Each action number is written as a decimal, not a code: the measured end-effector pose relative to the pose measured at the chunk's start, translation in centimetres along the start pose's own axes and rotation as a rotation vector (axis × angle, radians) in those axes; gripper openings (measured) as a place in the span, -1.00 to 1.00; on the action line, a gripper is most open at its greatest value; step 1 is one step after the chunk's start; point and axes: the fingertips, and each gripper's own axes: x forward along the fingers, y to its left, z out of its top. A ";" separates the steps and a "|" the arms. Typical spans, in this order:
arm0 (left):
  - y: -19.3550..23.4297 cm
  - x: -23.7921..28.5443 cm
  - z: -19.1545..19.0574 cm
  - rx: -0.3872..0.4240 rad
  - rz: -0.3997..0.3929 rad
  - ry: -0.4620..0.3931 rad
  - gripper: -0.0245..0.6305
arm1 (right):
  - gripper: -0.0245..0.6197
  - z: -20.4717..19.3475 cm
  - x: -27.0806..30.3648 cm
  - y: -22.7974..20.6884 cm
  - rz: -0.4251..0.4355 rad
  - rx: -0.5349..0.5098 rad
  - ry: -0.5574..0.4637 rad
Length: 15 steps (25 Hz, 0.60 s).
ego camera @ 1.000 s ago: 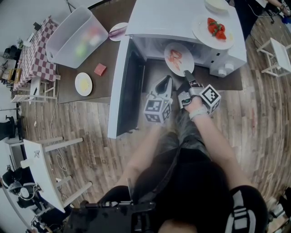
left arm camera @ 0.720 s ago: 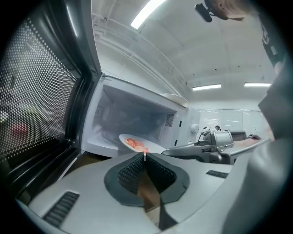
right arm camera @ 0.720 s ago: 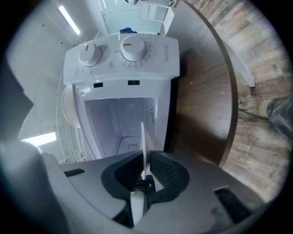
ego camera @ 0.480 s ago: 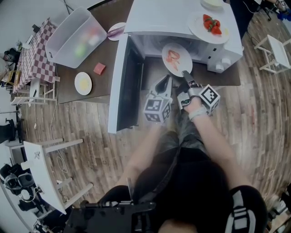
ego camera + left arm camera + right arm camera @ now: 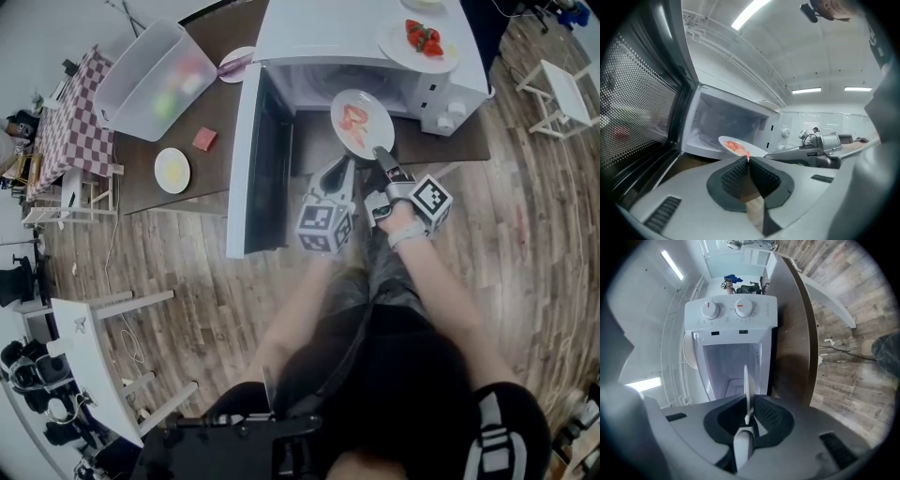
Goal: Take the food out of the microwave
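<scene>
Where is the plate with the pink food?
In the head view, the plate is at the mouth of the open microwave, its near rim pinched in the right gripper, right of the door.

Lab-like room: ceiling strip lights (image 5: 750,13), bare plank floor (image 5: 525,244)

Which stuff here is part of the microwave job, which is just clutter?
Job: microwave, door open; plate of pink food, rim clamped in right tool; left tool, shut, empty.
Clutter: plate of red food on the microwave's top; clear bin; red block; plate of yellow food; plate with something purple.
</scene>
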 end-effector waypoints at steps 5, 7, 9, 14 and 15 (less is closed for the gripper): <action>-0.6 -1.1 -0.3 -0.004 -0.009 0.003 -0.88 | -0.79 -0.2 -1.4 -0.5 -0.009 -0.011 -0.013; -0.8 -1.4 -0.5 -0.008 -0.009 0.007 -0.88 | -0.79 -0.3 -1.9 -0.6 -0.012 -0.027 -0.010; -1.1 -1.8 -0.8 -0.012 -0.008 0.009 -0.88 | -0.79 -0.6 -2.2 -0.6 -0.011 -0.018 -0.005; -1.6 -2.7 -0.8 -0.010 -0.006 0.015 -0.88 | -0.79 -1.2 -3.1 -0.1 -0.015 -0.020 0.008; -1.6 -2.8 -0.7 -0.006 -0.004 0.015 -0.88 | -0.79 -1.2 -3.2 0.0 -0.010 -0.025 0.012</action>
